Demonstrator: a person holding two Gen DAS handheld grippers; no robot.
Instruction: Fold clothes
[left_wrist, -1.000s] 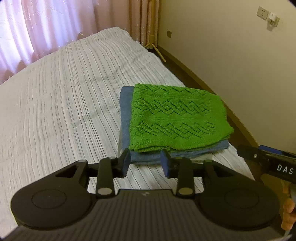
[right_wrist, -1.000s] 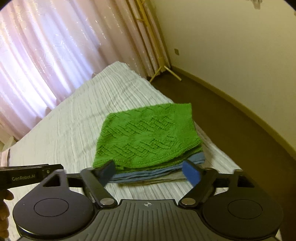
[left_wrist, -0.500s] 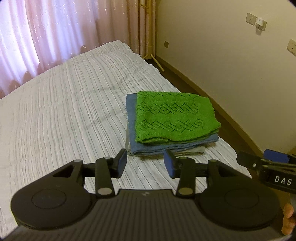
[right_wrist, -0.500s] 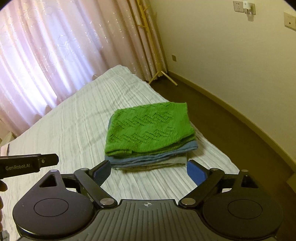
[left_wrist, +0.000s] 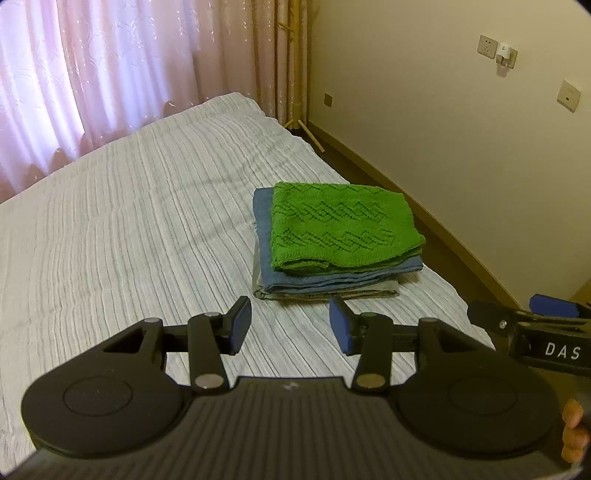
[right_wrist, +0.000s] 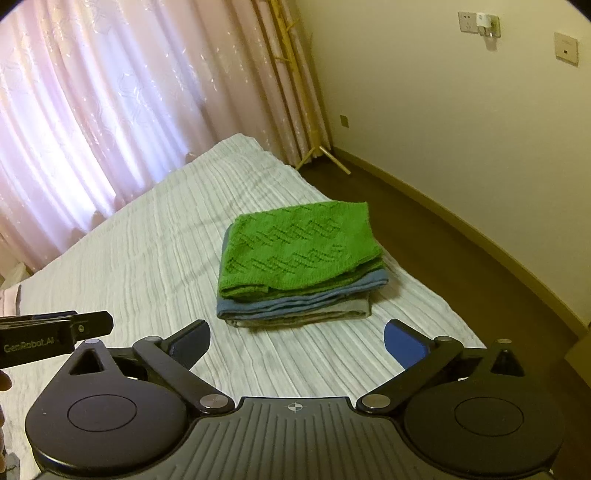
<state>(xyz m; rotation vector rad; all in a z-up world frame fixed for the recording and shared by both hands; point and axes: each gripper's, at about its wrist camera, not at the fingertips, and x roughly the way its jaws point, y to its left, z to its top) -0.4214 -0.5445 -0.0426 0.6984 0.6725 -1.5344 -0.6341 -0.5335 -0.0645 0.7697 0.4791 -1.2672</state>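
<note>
Because the green sweater (left_wrist: 343, 225) lies folded on top of a blue garment (left_wrist: 332, 275) and a grey one (left_wrist: 325, 291), all in one neat pile near the right edge of the bed (left_wrist: 129, 229), the main risk I see is the pile itself: a claw brushing its near edge could push the layers askew or slide the top piece toward the floor (right_wrist: 461, 258) just beside it. The knit looks loose, so a finger could snag it. The left claw (left_wrist: 290, 325) hovers over the bed just short of the pile, its jaws moderately parted and holding nothing. The right claw (right_wrist: 297, 341) hangs at about the same height beside it, jaws spread wide and empty, both pointing at the pile.
</note>
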